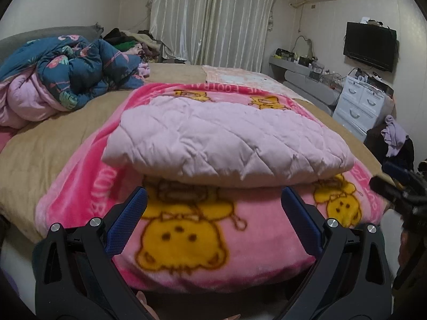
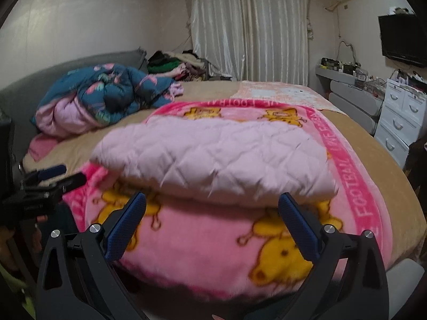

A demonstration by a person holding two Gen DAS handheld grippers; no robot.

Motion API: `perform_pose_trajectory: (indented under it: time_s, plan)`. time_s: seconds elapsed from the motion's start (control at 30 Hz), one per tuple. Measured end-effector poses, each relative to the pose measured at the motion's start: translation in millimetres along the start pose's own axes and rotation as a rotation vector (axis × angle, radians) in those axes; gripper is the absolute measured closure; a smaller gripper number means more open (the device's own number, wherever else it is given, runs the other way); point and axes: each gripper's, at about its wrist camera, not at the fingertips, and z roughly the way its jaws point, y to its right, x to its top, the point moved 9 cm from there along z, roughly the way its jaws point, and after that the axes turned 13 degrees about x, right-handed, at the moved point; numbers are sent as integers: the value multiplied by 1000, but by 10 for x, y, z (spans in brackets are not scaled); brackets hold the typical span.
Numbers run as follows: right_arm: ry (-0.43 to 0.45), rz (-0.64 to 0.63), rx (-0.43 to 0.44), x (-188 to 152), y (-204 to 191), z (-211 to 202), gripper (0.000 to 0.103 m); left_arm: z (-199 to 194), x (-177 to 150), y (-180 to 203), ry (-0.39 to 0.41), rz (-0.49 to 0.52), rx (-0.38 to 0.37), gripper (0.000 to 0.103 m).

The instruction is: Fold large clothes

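Quilt (image 1: 224, 138): lilac, quilted, folded into a thick pad; lying on the blanket, at the near middle of the bed.
Blanket (image 1: 186, 229): pink fleece with yellow cartoon figures; spread under the quilt, near edge draped over the bed's near side.
Bed (image 1: 40, 144): tan cover, bare to the left and right of the blanket.
Duvet (image 1: 66, 74): blue floral, pink lining; heaped at far left, well apart from the quilt.
Left gripper (image 1: 213, 200): jaws released, spread wide, nothing between the pads; poised just short of the quilt's near fold.
Right gripper (image 2: 212, 205): jaws released, equally wide and empty; poised at the same near fold, a little further right.
Stage, judged: quilt looks folded, or close to it; both tools free of cloth.
Risk, partial bite: jaws closing on the top layer only, so that the stack peels open on lifting.
Risk, wrong cloth: fold sits directly on the fleece, so a low approach could pinch the blanket along with the quilt.
Risk, uneven pull: one side drawn ahead of the other, skewing the pad and spoiling the edges.
Risk, slide: fleece overhangs the near edge, so a tug toward the near side could drag the whole pile off.
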Motion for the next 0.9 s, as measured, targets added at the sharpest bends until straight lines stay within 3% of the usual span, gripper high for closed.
perform_pose_trajectory:
  time_s: [0.13,0.27,0.9]
  plan:
    - [-26,54,29,-232,-106,64,4,-3,-81,-12,-13,-1,8,9]
    - [-49,28,20,-355,-238,99,4,-33,-107,-4,-10,0,-6,9]
    - [-34,28,10,-292,-209,68,4,-86,-102,-42,1,5,12,9]
